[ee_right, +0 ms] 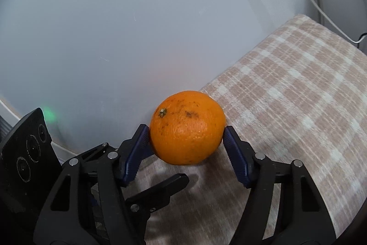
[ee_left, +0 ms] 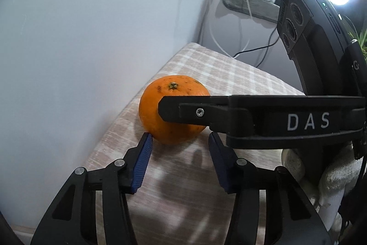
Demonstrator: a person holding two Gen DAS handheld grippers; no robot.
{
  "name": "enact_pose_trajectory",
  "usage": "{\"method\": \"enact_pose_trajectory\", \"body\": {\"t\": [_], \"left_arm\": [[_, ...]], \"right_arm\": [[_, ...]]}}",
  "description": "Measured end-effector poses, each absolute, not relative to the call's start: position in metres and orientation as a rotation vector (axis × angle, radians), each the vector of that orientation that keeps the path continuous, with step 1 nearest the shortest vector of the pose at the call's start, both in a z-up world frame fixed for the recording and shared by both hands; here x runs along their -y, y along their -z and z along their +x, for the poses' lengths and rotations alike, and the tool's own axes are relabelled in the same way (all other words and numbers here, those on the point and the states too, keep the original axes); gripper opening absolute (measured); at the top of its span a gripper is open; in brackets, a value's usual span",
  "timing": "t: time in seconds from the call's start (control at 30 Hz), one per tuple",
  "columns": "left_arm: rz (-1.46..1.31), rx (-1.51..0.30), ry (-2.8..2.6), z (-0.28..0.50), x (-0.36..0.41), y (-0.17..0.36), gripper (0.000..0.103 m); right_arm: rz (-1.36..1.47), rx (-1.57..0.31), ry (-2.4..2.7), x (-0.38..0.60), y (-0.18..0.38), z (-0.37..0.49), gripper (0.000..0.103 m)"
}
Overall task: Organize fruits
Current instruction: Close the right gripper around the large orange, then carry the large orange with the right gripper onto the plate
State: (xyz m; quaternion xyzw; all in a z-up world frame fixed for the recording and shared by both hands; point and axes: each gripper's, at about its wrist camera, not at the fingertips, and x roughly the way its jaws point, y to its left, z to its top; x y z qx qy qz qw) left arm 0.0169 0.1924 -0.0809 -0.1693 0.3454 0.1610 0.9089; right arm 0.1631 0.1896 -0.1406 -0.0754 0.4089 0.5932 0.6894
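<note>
Orange (ee_right: 187, 128) sits at checked tabletop (ee_right: 298, 93) far-left edge by wall. Your right tool (ee_right: 187, 133) pinches its sides; left tool (ee_left: 180, 138) spread, empty, just near it. Lift straight, keep squeeze gentle.

Bright orange peel on the orange (ee_right: 187, 128), flecked with dark brown specks, brownish-green stem nub. Beige-pink and white check on the tablecloth (ee_right: 286, 95). Pale grey-white wall (ee_right: 114, 26). Black frames, ribbed dark blue pads (ee_right: 236, 155) on both grippers. White "DAS" lettering (ee_left: 308, 122) on black. White cable (ee_left: 246, 15), black cable beside it.
</note>
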Motion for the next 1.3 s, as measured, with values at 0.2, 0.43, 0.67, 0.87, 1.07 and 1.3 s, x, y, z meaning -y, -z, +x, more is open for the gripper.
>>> {"method": "enact_pose_trajectory", "body": {"t": [0.2,0.43,0.67,0.87,1.07,1.3], "left_arm": [[-0.324,-0.706,-0.295,0.013,-0.167,0.073,0.045],[-0.27,-0.697,-0.239,0.017,-0.131,0.058,0.044],[-0.198,-0.67,-0.157,0.026,-0.084,0.035,0.044],[-0.15,-0.661,-0.079,0.044,-0.042,0.025,0.044],[-0.104,-0.662,0.008,0.064,0.002,0.02,0.044],[-0.055,-0.661,0.111,0.085,0.056,0.015,0.044]], "right_arm": [[-0.163,-0.883,-1.3,-0.164,0.136,0.155,0.069],[-0.138,-0.823,-1.24,-0.113,0.122,0.143,0.068],[-0.079,-0.764,-1.168,-0.05,0.096,0.15,0.068],[-0.015,-0.735,-1.108,0.021,0.076,0.157,0.068],[0.042,-0.714,-1.039,0.079,0.066,0.166,0.068],[0.101,-0.69,-0.966,0.145,0.06,0.17,0.067]]}}
